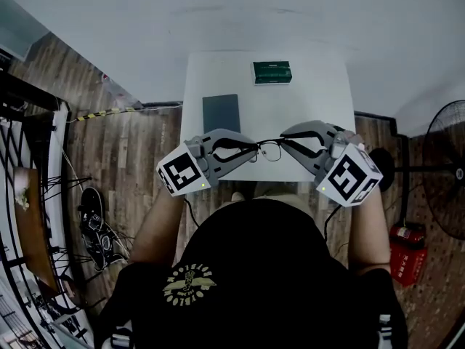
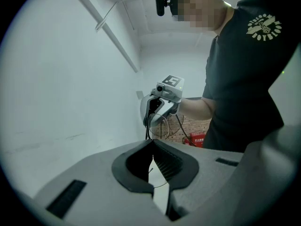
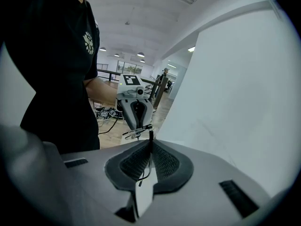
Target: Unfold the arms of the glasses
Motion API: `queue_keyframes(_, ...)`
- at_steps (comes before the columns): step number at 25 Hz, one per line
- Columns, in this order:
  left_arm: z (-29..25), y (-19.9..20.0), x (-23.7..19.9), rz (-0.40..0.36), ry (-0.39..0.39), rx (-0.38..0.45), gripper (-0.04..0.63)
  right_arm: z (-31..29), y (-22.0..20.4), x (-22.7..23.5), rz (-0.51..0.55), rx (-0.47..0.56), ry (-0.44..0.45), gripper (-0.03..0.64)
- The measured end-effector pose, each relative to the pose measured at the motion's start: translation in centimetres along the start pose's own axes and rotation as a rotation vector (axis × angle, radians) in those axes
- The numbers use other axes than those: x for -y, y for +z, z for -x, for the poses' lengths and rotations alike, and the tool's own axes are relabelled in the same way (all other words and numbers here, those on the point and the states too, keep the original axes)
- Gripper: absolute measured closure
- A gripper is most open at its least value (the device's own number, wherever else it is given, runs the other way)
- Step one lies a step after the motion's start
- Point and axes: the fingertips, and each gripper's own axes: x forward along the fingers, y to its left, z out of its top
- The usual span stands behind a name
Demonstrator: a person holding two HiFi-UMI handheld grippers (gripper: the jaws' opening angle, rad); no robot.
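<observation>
Our left gripper (image 1: 256, 146) slants in from the lower left of the head view. Its jaws are pressed together on a thin black arm of the glasses (image 1: 271, 151). In its own view we see the arm's wire end trailing back through the narrow slit between the pads. We hold the glasses in the air at the middle of the frame, above the near edge of the white surface (image 1: 312, 107). Their long axis runs left to right from one gripper tip to the other, and a lens rim hangs toward the lower edge of the frame. Our right gripper (image 1: 284, 141) slants in from the lower right, its jaws likewise narrow and clamped on the glasses' other end. A thin dark arm stands at their tip in its own view. Higher in the frame, a dark grey pad (image 1: 221, 113) and a green box (image 1: 272, 72) lie on the surface.
</observation>
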Motion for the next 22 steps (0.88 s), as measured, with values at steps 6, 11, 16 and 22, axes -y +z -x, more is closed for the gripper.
queue_keyframes(6,-0.8,-1.0,0.5,0.038,-0.014,-0.065,0.583,-0.1,-1.4,-0.4,0.031,-0.088,0.033,0.604)
queue_keyframes(11,-1.3,-1.7,0.6,0.059,-0.012,-0.109,0.583,-0.4,-2.3,-0.5,0.062,-0.137,0.037,0.604)
queue_keyframes(16,-1.4,-2.0,0.5,0.075,-0.010,-0.146,0.583,-0.6,-3.0,-0.3,0.078,-0.194,0.039,0.604)
queue_keyframes(22,-1.7,-2.4,0.6,0.078,-0.018,-0.176,0.583,-0.7,-3.7,-0.5,0.104,-0.257,0.063,0.604)
